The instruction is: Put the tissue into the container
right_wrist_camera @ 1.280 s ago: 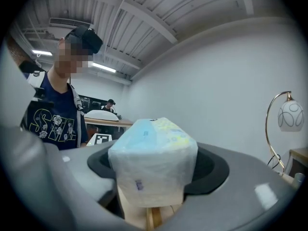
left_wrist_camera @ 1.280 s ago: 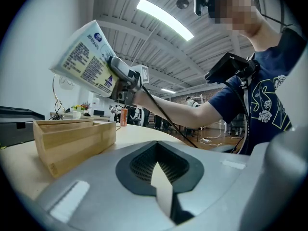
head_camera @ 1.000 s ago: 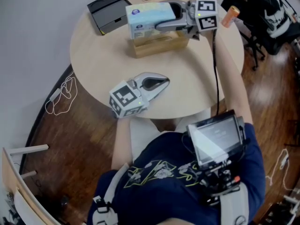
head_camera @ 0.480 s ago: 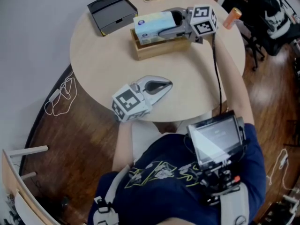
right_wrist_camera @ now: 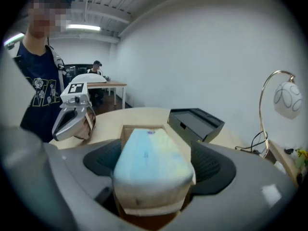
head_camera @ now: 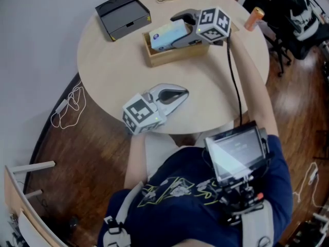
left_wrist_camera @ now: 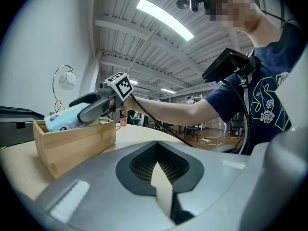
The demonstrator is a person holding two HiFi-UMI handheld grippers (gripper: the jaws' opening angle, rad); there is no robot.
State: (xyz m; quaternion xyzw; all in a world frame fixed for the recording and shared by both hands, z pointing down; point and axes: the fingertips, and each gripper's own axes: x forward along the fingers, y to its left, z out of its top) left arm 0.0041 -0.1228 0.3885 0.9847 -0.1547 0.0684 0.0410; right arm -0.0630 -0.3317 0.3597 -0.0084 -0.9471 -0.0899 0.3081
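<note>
A light-blue tissue pack (head_camera: 167, 35) lies tilted in the open wooden box (head_camera: 172, 55) at the far side of the round table. My right gripper (head_camera: 177, 30) straddles the pack's near end. Its jaws are opening, and in the right gripper view the tissue pack (right_wrist_camera: 151, 170) sits between them with a gap on the right side. The box rim (right_wrist_camera: 139, 127) shows beyond it. My left gripper (head_camera: 182, 92) rests on the table near the front edge, shut and empty. From the left gripper (left_wrist_camera: 159, 177) I see the box (left_wrist_camera: 72, 143) and the right gripper (left_wrist_camera: 91, 109) above it.
A black tray (head_camera: 122, 14) lies at the table's far left, just behind the box. An orange bottle (head_camera: 253, 18) stands at the far right edge. A curved lamp (right_wrist_camera: 286, 97) rises at the back. A white cable (head_camera: 67, 107) lies on the floor to the left.
The right gripper has lowered the tissue pack from above the box down into it and tipped forward. Its jaws have widened. The left gripper has barely shifted.
</note>
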